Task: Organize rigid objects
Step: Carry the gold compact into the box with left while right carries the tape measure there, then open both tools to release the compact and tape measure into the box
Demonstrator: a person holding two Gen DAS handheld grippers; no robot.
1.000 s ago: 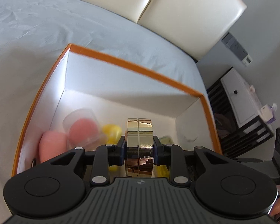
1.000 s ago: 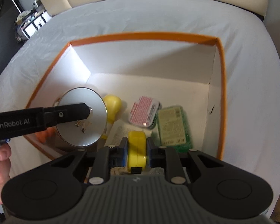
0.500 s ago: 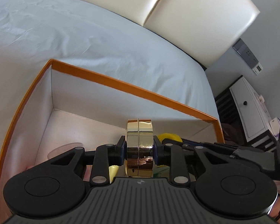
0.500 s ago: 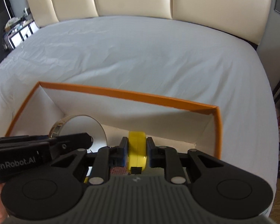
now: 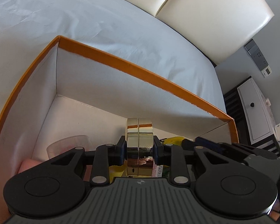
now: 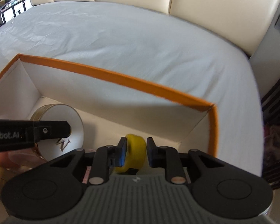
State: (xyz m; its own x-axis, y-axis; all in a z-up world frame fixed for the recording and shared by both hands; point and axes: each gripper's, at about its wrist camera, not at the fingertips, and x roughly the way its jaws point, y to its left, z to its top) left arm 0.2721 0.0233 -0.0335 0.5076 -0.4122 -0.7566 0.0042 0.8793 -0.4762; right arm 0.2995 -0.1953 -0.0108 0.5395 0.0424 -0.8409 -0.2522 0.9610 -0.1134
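Observation:
A white box with an orange rim (image 5: 140, 69) (image 6: 121, 78) lies on the bed. My left gripper (image 5: 139, 149) is shut on a round gold tin (image 5: 139, 141) and holds it on edge inside the box; the tin's white face (image 6: 65, 128) shows in the right wrist view. My right gripper (image 6: 134, 151) has its jaws spread a little, and a yellow round object (image 6: 134, 153) sits between them, touching the left pad with a gap at the right pad.
A clear plastic cup (image 5: 69, 145) and pink items (image 5: 28, 166) lie at the box's left side. A yellow item (image 5: 174, 140) and packets lie at its floor. The white bed (image 6: 140, 37), cream headboard (image 5: 214, 9) and a white cabinet (image 5: 255, 110) surround it.
My right gripper's jaws have spread from the yellow object, which was clamped before. Both grippers have tilted from looking down into the box to looking across it.

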